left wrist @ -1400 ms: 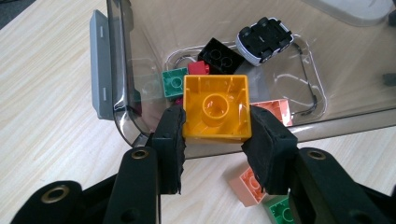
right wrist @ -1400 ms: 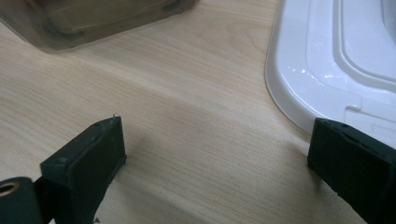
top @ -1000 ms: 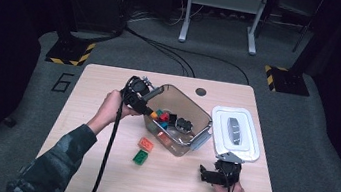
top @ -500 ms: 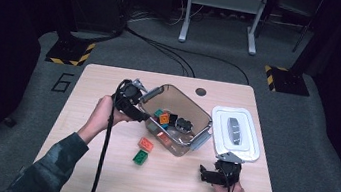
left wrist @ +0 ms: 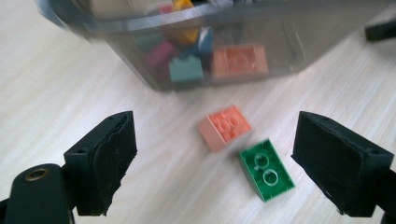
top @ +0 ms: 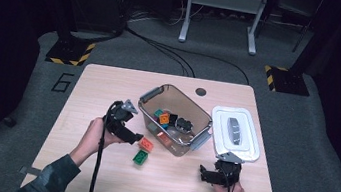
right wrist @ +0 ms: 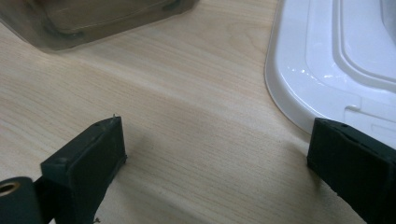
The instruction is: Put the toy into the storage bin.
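Observation:
An orange brick [top: 146, 144] and a green brick [top: 140, 157] lie on the wooden table just left of the clear bin [top: 142, 109], which holds several coloured bricks. My left gripper [top: 133, 136] hovers low beside them and points at them. Its jaws have just been opening and hold nothing. In the left gripper view the orange brick [left wrist: 224, 127] and green brick [left wrist: 266, 169] lie ahead of the open left gripper [left wrist: 215, 154], with the bin wall [left wrist: 299, 37] behind. My right gripper [top: 205, 174] rests open near the front edge. The right gripper view shows that gripper [right wrist: 219, 144] over bare wood.
A white bin lid [top: 235, 133] lies flat to the right of the bin, and its rim [right wrist: 327, 60] sits close to my right jaw. The bin's corner [right wrist: 93, 18] shows at the top left of the right gripper view. A black cable trails from each gripper toward the person.
My left gripper has come away from the bin's rim, moving down and toward the front to the two loose bricks, and its jaws have opened. The right gripper has stayed put.

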The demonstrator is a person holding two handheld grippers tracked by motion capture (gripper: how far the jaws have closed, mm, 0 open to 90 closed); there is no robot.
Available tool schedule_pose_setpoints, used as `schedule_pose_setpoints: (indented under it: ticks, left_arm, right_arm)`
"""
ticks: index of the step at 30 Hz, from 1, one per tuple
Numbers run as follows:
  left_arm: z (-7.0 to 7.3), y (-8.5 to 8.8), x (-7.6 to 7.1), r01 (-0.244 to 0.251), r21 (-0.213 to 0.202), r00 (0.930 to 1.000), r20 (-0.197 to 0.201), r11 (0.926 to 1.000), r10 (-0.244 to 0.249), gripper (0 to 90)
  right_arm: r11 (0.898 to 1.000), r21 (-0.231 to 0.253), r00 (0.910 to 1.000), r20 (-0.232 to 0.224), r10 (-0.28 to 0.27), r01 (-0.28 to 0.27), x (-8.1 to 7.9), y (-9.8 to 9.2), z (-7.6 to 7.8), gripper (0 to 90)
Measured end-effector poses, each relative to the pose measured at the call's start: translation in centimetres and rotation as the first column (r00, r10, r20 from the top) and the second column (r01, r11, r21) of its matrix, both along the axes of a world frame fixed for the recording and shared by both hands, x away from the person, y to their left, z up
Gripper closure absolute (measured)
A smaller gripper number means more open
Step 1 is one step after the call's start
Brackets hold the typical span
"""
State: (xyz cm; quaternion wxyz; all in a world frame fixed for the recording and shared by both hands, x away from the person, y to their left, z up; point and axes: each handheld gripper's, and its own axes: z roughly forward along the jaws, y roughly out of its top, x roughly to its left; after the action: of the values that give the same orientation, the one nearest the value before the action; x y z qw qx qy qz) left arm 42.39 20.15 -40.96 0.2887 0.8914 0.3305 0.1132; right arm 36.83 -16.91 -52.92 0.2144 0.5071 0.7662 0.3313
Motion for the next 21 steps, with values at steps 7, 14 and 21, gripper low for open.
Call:
schedule_pose_setpoints:
  ticks: [7, 14, 21]
  left_arm:
    - [-2.8, -0.2, -1.0, -0.011, -0.012, 0.9997, -0.022, 0.9999, 0.011, 11.0]
    - [-5.0, -0.5, -2.2, -0.010, -0.027, 0.9990, -0.043, 0.9996, 0.009, 13.7]
    - [-7.2, -1.2, -3.2, 0.003, -0.022, 0.9971, -0.076, 0.9998, -0.005, 17.8]
  right_arm:
    - [1.000, -0.001, 1.0000, 0.000, 0.000, 0.000, 0.0, 0.0, 0.0, 3.3]
    - [1.000, -0.001, 1.0000, 0.000, 0.000, 0.000, 0.0, 0.0, 0.0, 3.3]
    - [1.000, -0.002, 1.0000, 0.001, 0.001, -0.001, 0.0, 0.0, 0.0, 3.3]
